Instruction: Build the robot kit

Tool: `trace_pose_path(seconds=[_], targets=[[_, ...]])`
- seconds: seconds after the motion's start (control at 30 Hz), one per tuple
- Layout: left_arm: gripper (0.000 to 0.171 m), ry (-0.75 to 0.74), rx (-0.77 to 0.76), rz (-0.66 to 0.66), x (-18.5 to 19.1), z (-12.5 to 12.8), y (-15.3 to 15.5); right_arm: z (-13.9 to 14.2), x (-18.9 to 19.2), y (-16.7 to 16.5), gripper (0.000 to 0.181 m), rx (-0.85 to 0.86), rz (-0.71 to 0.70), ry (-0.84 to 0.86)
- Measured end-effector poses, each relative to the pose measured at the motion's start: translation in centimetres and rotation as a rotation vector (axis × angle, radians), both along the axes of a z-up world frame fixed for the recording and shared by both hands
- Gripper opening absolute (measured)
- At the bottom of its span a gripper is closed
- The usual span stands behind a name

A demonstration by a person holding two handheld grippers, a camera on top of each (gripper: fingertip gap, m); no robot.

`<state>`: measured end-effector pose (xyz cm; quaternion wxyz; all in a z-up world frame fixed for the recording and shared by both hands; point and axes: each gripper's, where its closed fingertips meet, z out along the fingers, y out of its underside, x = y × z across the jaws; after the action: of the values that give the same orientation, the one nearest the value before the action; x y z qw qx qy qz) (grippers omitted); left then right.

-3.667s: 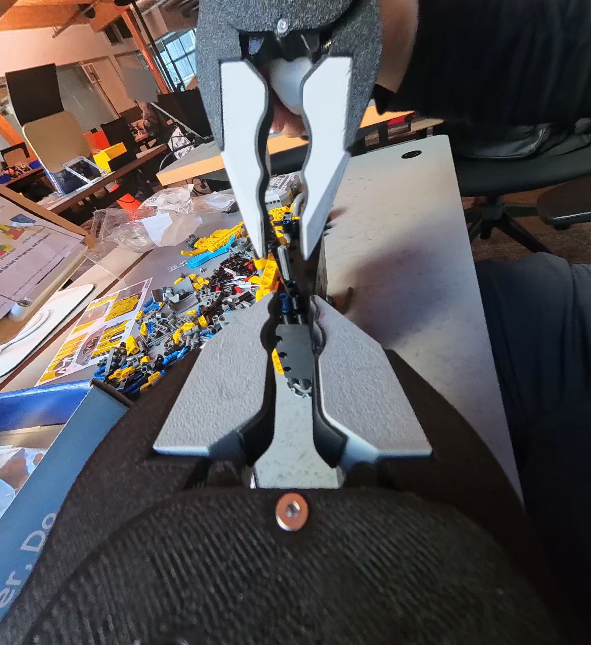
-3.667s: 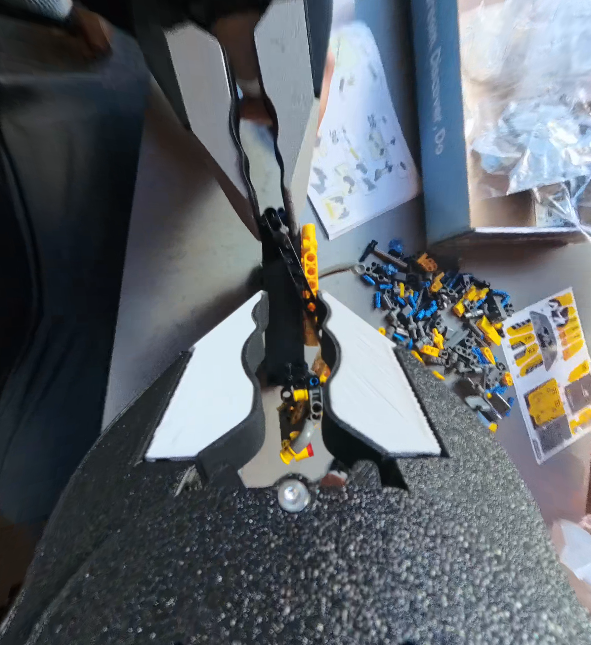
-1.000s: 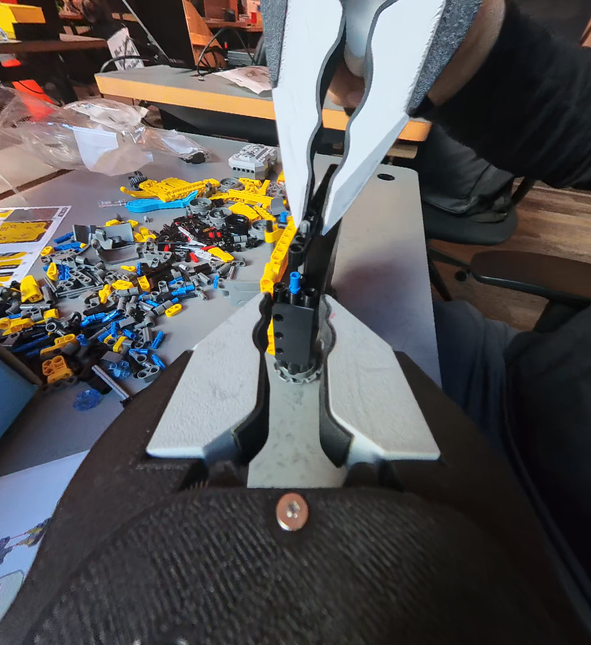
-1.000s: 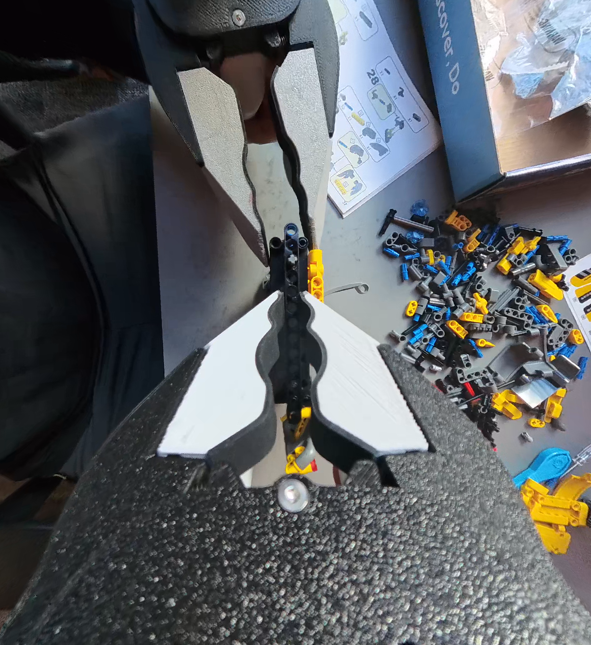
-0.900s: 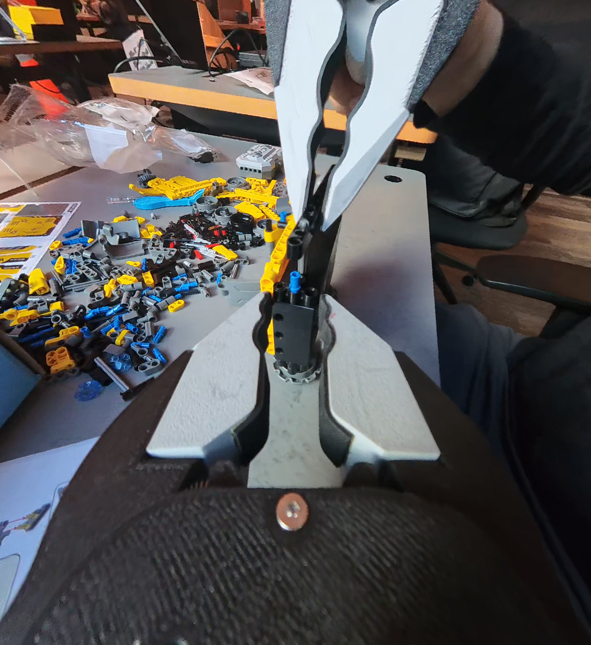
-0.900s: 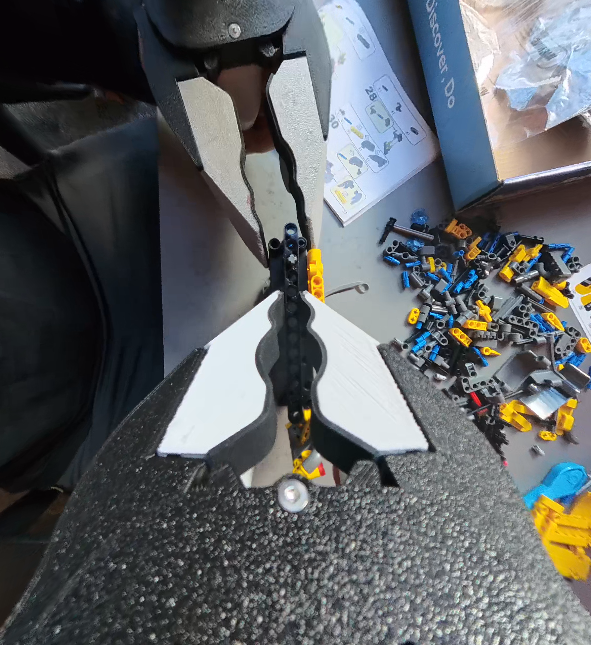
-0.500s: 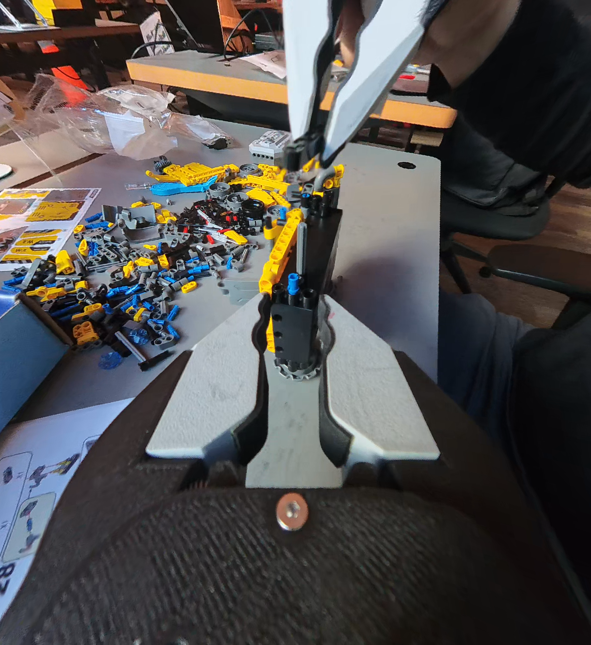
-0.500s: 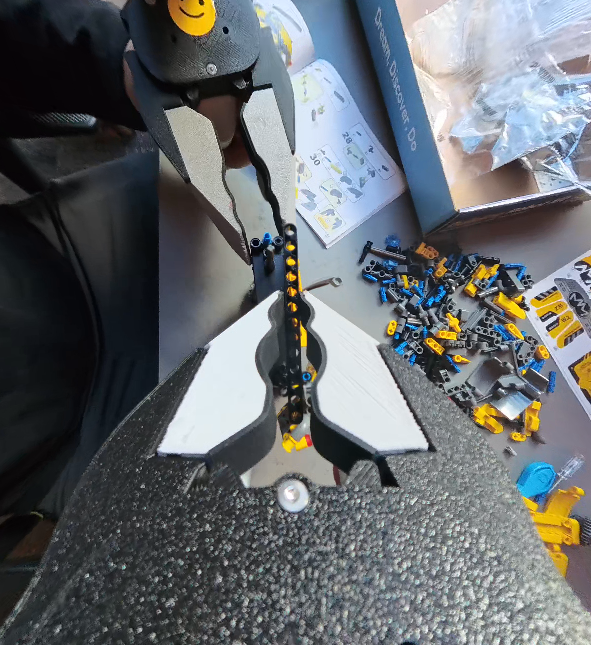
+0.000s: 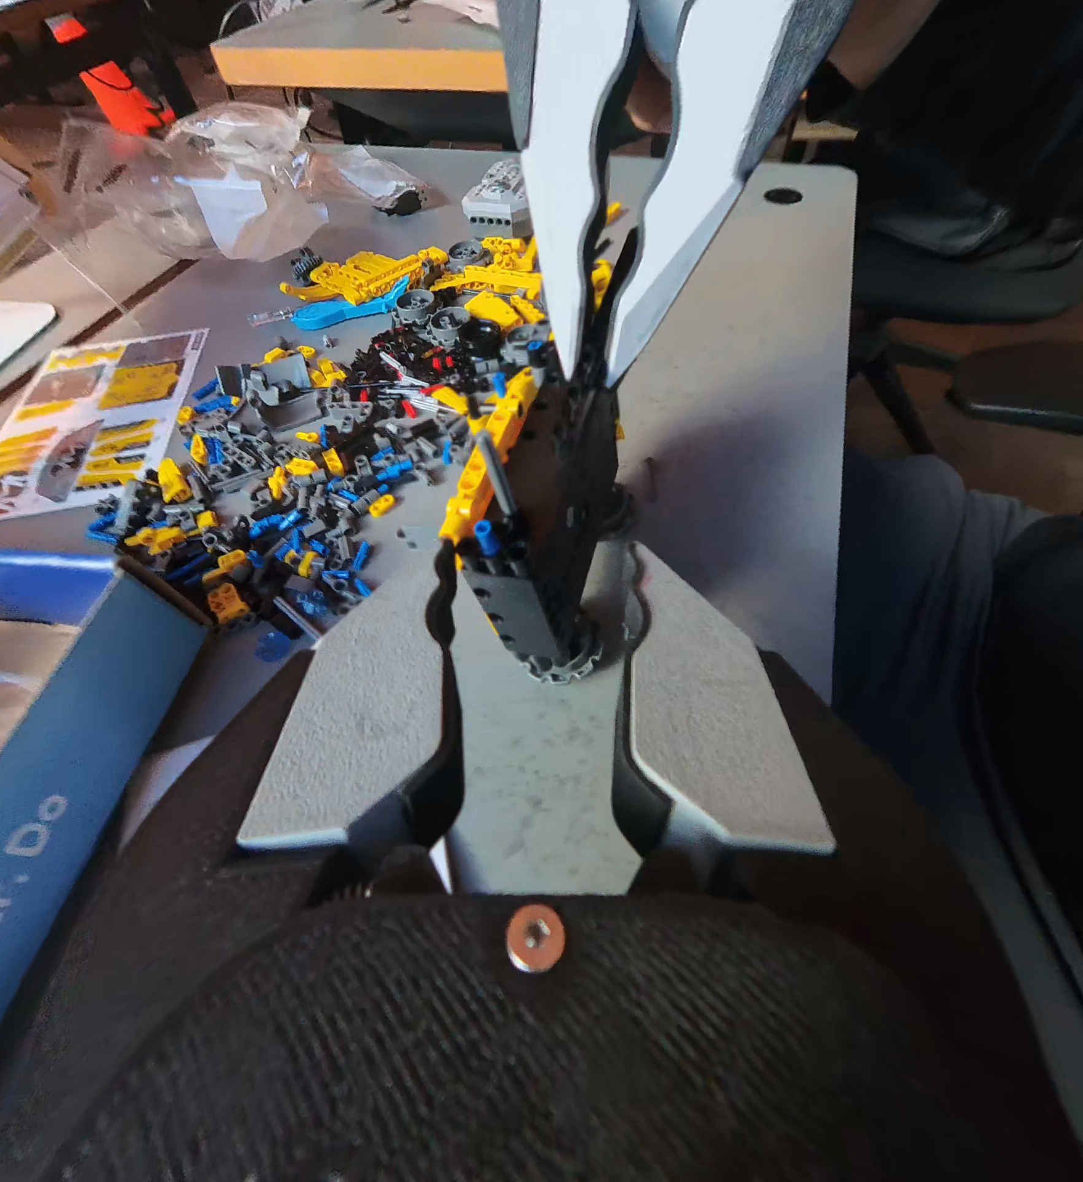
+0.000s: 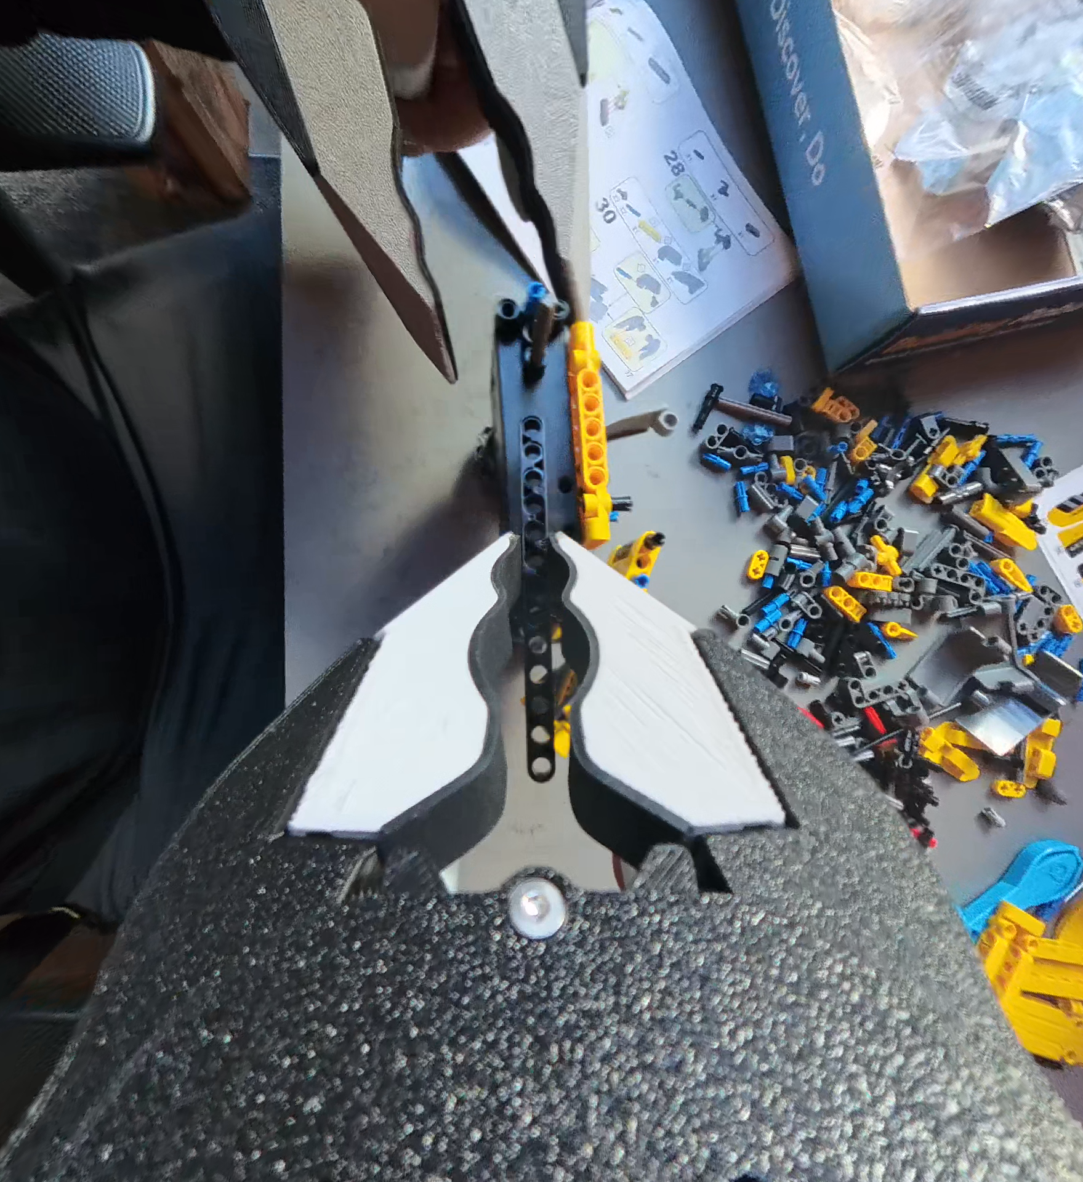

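Two tools | left tool (image 9: pixel 535 556) parted | right tool (image 10: pixel 533 543) clamps black-and-yellow assembly (image 10: pixel 542 441)

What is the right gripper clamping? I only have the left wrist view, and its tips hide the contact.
Observer: The right gripper is shut on a black holed beam of the assembly. The beam runs back between its fingers.
Operator: Anything loose beside it?
Observer: A small yellow piece lies on the table by the right gripper's tip.
Operator: What's in the box?
Observer: The blue box holds clear plastic bags.
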<state>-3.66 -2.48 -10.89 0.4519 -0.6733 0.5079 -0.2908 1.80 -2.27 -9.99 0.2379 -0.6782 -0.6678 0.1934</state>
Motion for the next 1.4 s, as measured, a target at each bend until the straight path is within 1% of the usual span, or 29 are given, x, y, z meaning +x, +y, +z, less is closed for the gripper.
trace_pose_path(seconds=[0.07, 0.17, 0.2, 0.23, 0.27, 0.3, 0.33, 0.37, 0.4, 0.43, 0.5, 0.57, 0.6, 0.67, 0.73, 0.8, 0.93, 1.0, 1.17, 1.3, 1.4], targets=[[0.049, 0.011, 0.039, 0.000, 0.2, 1.5, 0.3, -0.4, 0.0, 0.2, 0.008, 0.010, 0.001, -0.030], [0.048, -0.036, 0.058, -0.031, 1.3, 5.0, 0.4, -0.8, -0.1, 0.0, 0.008, 0.015, 0.016, -0.044], [0.046, -0.025, 0.074, -0.060, 2.0, 5.6, 0.3, -0.8, -0.2, 0.0, 0.008, 0.012, 0.018, -0.043], [0.044, 0.018, 0.108, -0.073, 2.4, 5.6, 0.8, -0.9, -0.2, -0.1, 0.008, 0.009, 0.018, -0.041], [0.042, 0.103, 0.154, -0.044, 2.5, 4.6, 2.3, -1.0, -0.3, -0.2, 0.008, -0.006, 0.023, -0.034], [0.039, 0.208, 0.177, -0.001, 2.1, 3.0, 4.0, -1.2, -0.4, -0.2, 0.008, -0.028, 0.025, -0.026], [0.033, 0.288, 0.144, 0.021, 1.7, 1.3, 5.1, -1.5, -0.4, -0.1, 0.008, -0.044, 0.017, -0.023], [0.033, 0.320, 0.072, 0.027, 1.6, 0.0, 5.3, -1.6, -0.2, 0.2, 0.008, -0.052, 0.006, -0.019], [0.033, 0.303, 0.000, 0.035, 1.7, -0.6, 5.2, -1.5, 0.0, 0.3, 0.008, -0.059, -0.004, -0.002], [0.033, 0.260, -0.039, 0.045, 1.8, -0.7, 5.0, -1.3, 0.3, 0.3, 0.008, -0.066, -0.016, 0.021], [0.034, 0.179, -0.031, 0.106, 1.3, -0.4, 5.5, -0.9, 1.6, 0.5, 0.008, -0.071, -0.054, 0.066], [0.040, 0.138, -0.017, 0.210, 0.2, -0.3, 6.9, -1.0, 3.5, 0.8, 0.008, -0.087, -0.099, 0.102], [0.038, 0.127, -0.045, 0.238, -0.2, -0.5, 7.4, -1.3, 4.4, 0.9, 0.008, -0.101, -0.124, 0.115], [0.042, 0.105, -0.157, 0.293, -0.5, -0.9, 8.6, -2.1, 6.3, 1.4, 0.008, -0.126, -0.178, 0.139], [0.045, 0.129, -0.267, 0.318, -0.3, -1.8, 9.6, -2.6, 7.6, 1.5, 0.008, -0.158, -0.219, 0.181], [0.047, 0.149, -0.333, 0.339, 0.0, -2.7, 10.6, -3.0, 8.4, 1.4, 0.008, -0.188, -0.245, 0.226], [0.046, 0.110, -0.497, 0.281, 1.7, -3.7, 10.5, -4.3, 9.5, 0.8, 0.008, -0.217, -0.275, 0.264], [0.040, 0.085, -0.557, 0.248, 2.2, -3.9, 10.1, -4.9, 9.8, 0.4, 0.008, -0.231, -0.281, 0.273], [0.039, 0.066, -0.536, 0.239, 2.0, -3.9, 9.5, -6.2, 10.4, 0.0, 0.008, -0.249, -0.290, 0.277], [0.036, 0.069, -0.530, 0.247, 1.4, -4.2, 8.5, -5.9, 10.3, 0.5, 0.008, -0.288, -0.310, 0.330], [0.035, 0.062, -0.520, 0.281, 0.8, -4.5, 7.6, -6.1, 9.7, 0.4, 0.008, -0.342, -0.307, 0.350]])
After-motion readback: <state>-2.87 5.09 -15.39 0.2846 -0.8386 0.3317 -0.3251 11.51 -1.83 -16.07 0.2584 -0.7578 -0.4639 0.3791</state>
